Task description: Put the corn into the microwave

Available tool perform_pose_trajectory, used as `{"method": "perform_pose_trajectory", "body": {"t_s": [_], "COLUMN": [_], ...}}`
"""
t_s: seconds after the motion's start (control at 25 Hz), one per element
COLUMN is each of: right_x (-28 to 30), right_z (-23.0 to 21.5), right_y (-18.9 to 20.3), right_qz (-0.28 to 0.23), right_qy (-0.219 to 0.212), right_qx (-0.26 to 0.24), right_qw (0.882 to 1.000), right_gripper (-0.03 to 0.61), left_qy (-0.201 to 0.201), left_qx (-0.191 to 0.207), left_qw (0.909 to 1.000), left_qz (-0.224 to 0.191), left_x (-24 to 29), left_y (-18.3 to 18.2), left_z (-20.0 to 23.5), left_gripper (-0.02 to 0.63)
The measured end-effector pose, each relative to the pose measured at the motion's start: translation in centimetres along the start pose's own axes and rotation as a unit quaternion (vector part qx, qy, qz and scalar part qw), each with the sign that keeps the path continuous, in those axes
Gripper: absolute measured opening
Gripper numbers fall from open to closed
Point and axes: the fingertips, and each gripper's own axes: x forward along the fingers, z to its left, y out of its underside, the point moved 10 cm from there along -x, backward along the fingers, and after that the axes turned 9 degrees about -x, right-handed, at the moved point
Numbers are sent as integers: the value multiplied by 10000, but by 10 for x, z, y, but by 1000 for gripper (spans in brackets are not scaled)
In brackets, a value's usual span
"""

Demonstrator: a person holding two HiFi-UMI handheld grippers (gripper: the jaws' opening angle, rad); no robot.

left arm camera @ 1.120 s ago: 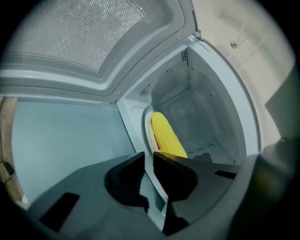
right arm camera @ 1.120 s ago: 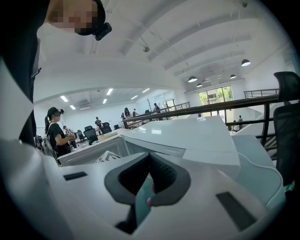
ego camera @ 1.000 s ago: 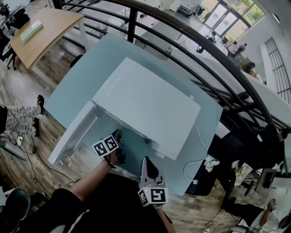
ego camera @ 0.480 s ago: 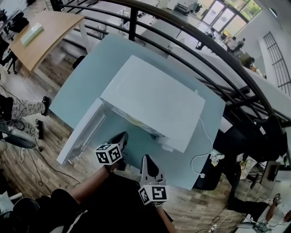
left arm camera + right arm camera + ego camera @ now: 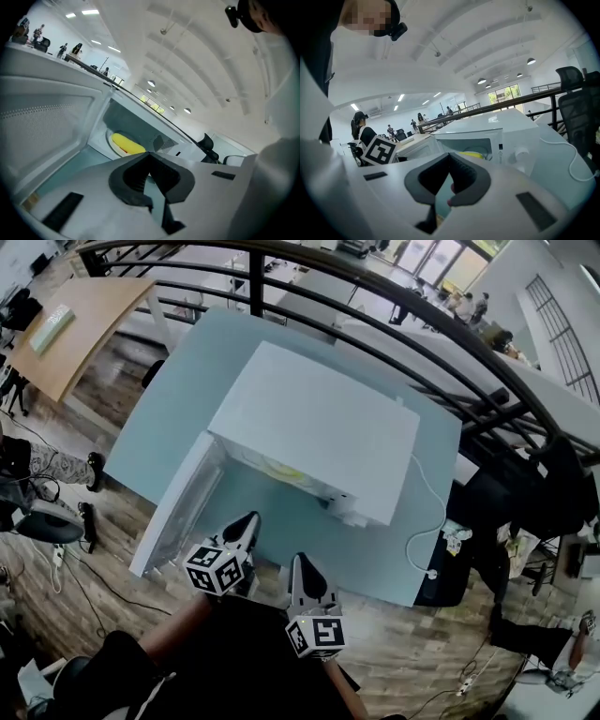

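the corn (image 5: pixel 126 144) lies on the plate (image 5: pixel 111 139) inside the microwave (image 5: pixel 319 432), which stands in the middle of the table (image 5: pixel 169 409) with its door (image 5: pixel 178 507) open toward the near left edge. the left gripper (image 5: pixel 247 521) and right gripper (image 5: pixel 301 565) hang over the table's near edge, clear of the microwave. each has its jaws closed together on nothing. the placing looks done; only shutting the door may remain.
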Motion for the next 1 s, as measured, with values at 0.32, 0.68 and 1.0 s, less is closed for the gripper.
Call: {"method": "perform_pose_trajectory", "body": {"t_s": [0.32, 0.68, 1.0], "right_x": [-18, -26, -30], "right_z": [14, 42, 58], "right_y": [18, 27, 25], "right_qz": [-201, -311, -489], "right_qy": [454, 645, 726], "right_qx": [264, 319, 187], "right_qw": [9984, 9969, 9960], "right_gripper": [9, 9, 9], "left_qy": [509, 871, 1002], "left_qx": [1054, 1844, 2305], "left_qw": [9931, 9788, 9670], "left_qz": [41, -174, -410], "left_x": [-31, -66, -96], "left_y": [-9, -20, -30], "left_z": [-20, -28, -33], "left_gripper": [2, 2, 2]}}
